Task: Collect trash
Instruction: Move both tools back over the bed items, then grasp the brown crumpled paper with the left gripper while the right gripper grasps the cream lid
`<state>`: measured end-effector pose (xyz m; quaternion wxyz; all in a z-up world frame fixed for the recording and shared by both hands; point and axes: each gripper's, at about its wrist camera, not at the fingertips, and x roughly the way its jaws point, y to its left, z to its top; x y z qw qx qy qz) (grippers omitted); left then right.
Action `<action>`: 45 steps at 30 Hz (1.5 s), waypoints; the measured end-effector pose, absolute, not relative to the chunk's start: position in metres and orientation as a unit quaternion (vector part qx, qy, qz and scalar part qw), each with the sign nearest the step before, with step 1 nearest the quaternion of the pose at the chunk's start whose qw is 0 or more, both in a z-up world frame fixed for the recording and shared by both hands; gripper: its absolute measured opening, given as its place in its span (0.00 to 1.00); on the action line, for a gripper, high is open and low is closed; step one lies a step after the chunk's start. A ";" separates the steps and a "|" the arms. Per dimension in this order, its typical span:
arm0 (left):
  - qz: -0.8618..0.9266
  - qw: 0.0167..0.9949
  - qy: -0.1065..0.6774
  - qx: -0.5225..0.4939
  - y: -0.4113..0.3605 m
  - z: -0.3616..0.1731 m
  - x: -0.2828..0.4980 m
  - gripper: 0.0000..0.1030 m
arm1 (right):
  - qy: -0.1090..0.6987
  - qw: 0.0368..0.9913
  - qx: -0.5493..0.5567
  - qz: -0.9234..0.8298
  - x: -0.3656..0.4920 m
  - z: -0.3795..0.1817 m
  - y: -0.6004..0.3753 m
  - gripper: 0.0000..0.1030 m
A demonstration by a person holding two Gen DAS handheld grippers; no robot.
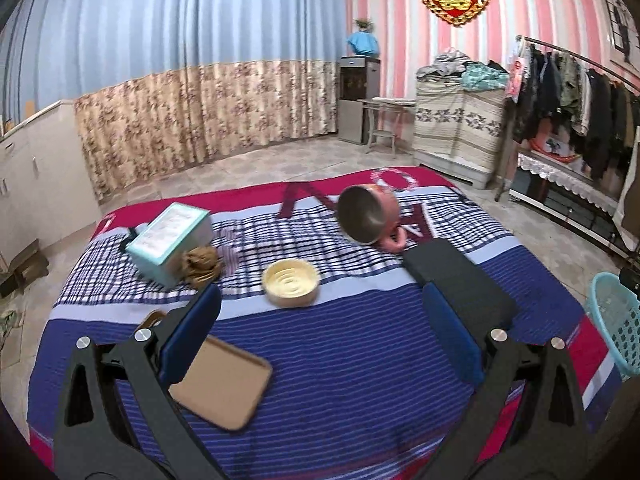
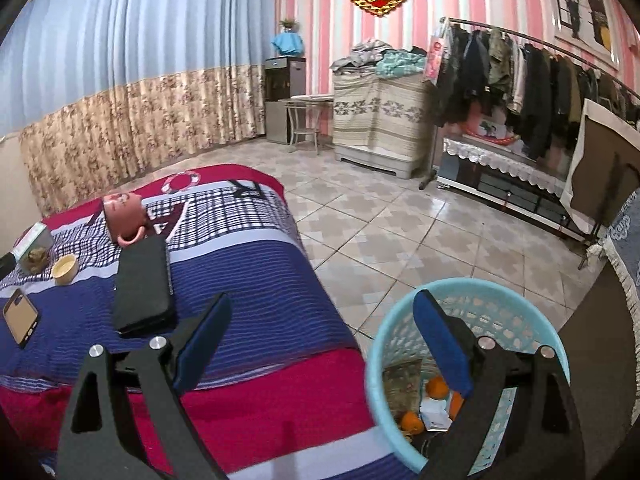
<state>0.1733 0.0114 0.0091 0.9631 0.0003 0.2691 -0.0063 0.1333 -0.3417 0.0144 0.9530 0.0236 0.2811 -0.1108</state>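
A light blue basket [image 2: 500, 312] stands on the floor by the bed's near right corner; it holds orange peels [image 2: 436, 386] and paper scraps. It also shows at the right edge of the left wrist view [image 1: 616, 320]. A brown crumpled wad [image 1: 200, 265] lies on the bed next to a teal box [image 1: 170, 240]. My left gripper [image 1: 320, 300] is open and empty above the bed, near a cream bowl [image 1: 291, 282]. My right gripper [image 2: 324, 312] is open and empty, over the bed's corner and the basket's rim.
On the striped bedspread [image 1: 360, 360] lie a tipped pink metal cup [image 1: 370, 216], a black wallet [image 1: 460, 280] and a phone in a tan case [image 1: 220, 384]. Tiled floor [image 2: 400, 220] lies beyond, with a clothes rack [image 2: 520, 64], a covered cabinet and curtains.
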 end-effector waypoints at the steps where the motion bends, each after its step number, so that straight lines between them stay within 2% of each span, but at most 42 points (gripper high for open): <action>1: -0.003 0.963 0.270 -0.001 0.016 0.008 0.173 0.94 | 0.281 0.953 0.022 -0.109 0.134 0.014 -0.338 0.88; 21: 0.033 0.956 0.293 -0.016 0.072 -0.019 0.170 0.94 | 0.287 0.957 -0.008 -0.045 0.154 0.005 -0.279 0.88; 33: 0.053 0.946 0.318 -0.027 0.112 -0.029 0.210 0.94 | 0.323 0.946 -0.011 0.002 0.181 -0.021 -0.245 0.88; 38: 0.053 0.940 0.337 -0.022 0.120 -0.035 0.243 0.81 | 0.334 0.942 0.029 0.023 0.196 -0.027 -0.242 0.88; 40: 0.046 0.936 0.348 -0.021 0.119 -0.038 0.259 0.72 | 0.335 0.941 0.039 0.028 0.201 -0.027 -0.241 0.88; 42: 0.046 0.932 0.360 -0.013 0.117 -0.044 0.275 0.69 | 0.335 0.941 0.033 0.032 0.208 -0.026 -0.234 0.88; 45: 0.049 0.920 0.388 -0.009 0.117 -0.054 0.297 0.57 | 0.330 0.942 0.012 0.052 0.217 -0.020 -0.216 0.88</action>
